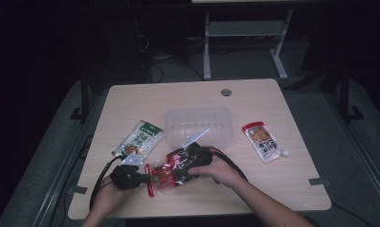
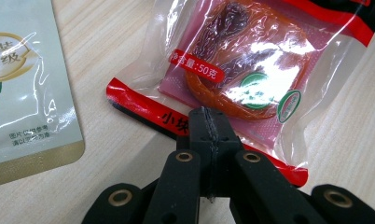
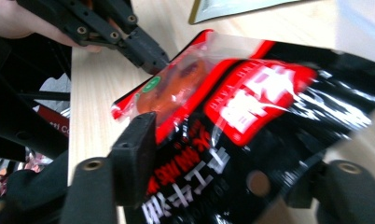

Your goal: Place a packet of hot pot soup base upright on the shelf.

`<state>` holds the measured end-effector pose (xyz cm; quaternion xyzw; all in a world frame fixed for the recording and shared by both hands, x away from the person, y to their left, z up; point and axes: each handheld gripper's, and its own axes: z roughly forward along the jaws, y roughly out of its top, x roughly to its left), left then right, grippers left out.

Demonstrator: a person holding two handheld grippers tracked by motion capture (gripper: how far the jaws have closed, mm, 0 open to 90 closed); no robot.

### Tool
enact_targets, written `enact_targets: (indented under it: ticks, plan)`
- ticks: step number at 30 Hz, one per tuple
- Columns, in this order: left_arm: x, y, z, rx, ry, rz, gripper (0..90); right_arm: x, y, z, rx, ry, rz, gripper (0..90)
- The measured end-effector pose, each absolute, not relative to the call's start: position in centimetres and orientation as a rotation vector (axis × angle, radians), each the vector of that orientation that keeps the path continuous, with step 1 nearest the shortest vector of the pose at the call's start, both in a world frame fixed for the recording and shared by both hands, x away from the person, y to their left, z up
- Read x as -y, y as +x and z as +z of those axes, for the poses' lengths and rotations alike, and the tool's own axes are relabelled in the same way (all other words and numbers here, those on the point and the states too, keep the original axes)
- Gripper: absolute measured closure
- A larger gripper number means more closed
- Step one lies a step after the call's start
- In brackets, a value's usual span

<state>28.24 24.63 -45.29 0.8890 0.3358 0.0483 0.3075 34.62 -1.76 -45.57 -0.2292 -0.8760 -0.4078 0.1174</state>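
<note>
A red and black snack packet (image 1: 165, 173) with a clear window lies near the table's front edge, between both hands. My left gripper (image 2: 206, 114) is shut on the packet's (image 2: 241, 60) red sealed edge. From the right, my right gripper (image 3: 223, 154) comes in with its jaws apart. The packet (image 3: 251, 112) lies across them: one black jaw stands at its left side and the other is hidden under the film. The left gripper (image 3: 150, 58) pinches the packet's far end in the right gripper view.
A green and white pouch (image 1: 138, 138) lies left of the packet, close to the left gripper. A clear plastic tub (image 1: 197, 124) stands just behind the hands. A red and white sachet (image 1: 263, 140) lies to the right. The table's front edge (image 1: 202, 210) is close.
</note>
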Motion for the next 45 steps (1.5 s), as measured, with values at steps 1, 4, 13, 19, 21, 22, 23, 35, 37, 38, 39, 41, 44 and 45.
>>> enact_targets:
  ticks: [1, 4, 13, 19, 21, 22, 23, 35, 37, 38, 39, 41, 44, 45]
  plan:
    - [-24.6, 28.2, -45.3, -0.888, 2.351, 0.128, 89.8, 1.8, 34.6, -45.6, 2.564, -0.671, -1.193, 39.5]
    - [-24.5, 28.2, -45.3, -0.893, 2.350, 0.128, 89.8, 1.4, 34.5, -45.7, 2.573, -0.648, -1.201, 47.6]
    - [-24.4, 28.2, -45.3, -0.889, 2.352, 0.138, 89.9, 1.4, 34.2, -45.8, 2.628, -0.595, -1.192, 78.0]
    - [-24.4, 28.2, -45.3, -0.894, 2.354, 0.134, 89.8, 1.0, 34.1, -45.6, 2.674, -0.574, -1.148, 87.4]
    - [-24.4, 28.3, -45.3, -0.902, 2.349, 0.126, 89.8, 1.0, 34.3, -45.5, 2.666, -0.555, -1.155, 88.8]
    - [-24.4, 28.3, -45.3, -0.902, 2.349, 0.126, 89.8, 1.1, 34.3, -45.4, 2.655, -0.559, -1.161, 89.1]
    - [-24.4, 28.3, -45.3, -0.902, 2.349, 0.126, 89.8, 1.1, 34.2, -45.3, 2.642, -0.568, -1.159, 89.3]
    - [-23.8, 28.8, -44.8, -0.872, 2.322, 0.133, 89.8, 2.1, 33.7, -43.3, 2.566, -0.493, -1.241, 90.0]
    - [-23.4, 29.1, -44.5, -0.861, 2.281, 0.128, 89.8, 2.5, 33.6, -42.6, 2.547, -0.478, -1.256, 90.0]
    - [-23.2, 29.2, -44.4, -0.859, 2.265, 0.128, 89.8, 2.8, 33.6, -42.4, 2.536, -0.468, -1.267, 90.0]
    - [-23.2, 29.2, -44.4, -0.859, 2.265, 0.128, 89.9, 2.8, 33.6, -42.4, 2.536, -0.468, -1.267, 90.0]
    - [-22.7, 29.6, -44.1, -0.845, 2.242, 0.125, 89.8, 3.4, 33.5, -41.8, 2.532, -0.455, -1.283, 90.0]
    - [-21.5, 30.2, -43.8, -0.821, 2.222, 0.118, 89.8, 4.3, 33.3, -41.0, 2.542, -0.443, -1.309, 90.0]
    - [-21.1, 30.3, -43.8, -0.808, 2.223, 0.114, 89.9, 4.6, 33.2, -40.8, 2.543, -0.439, -1.316, 90.0]
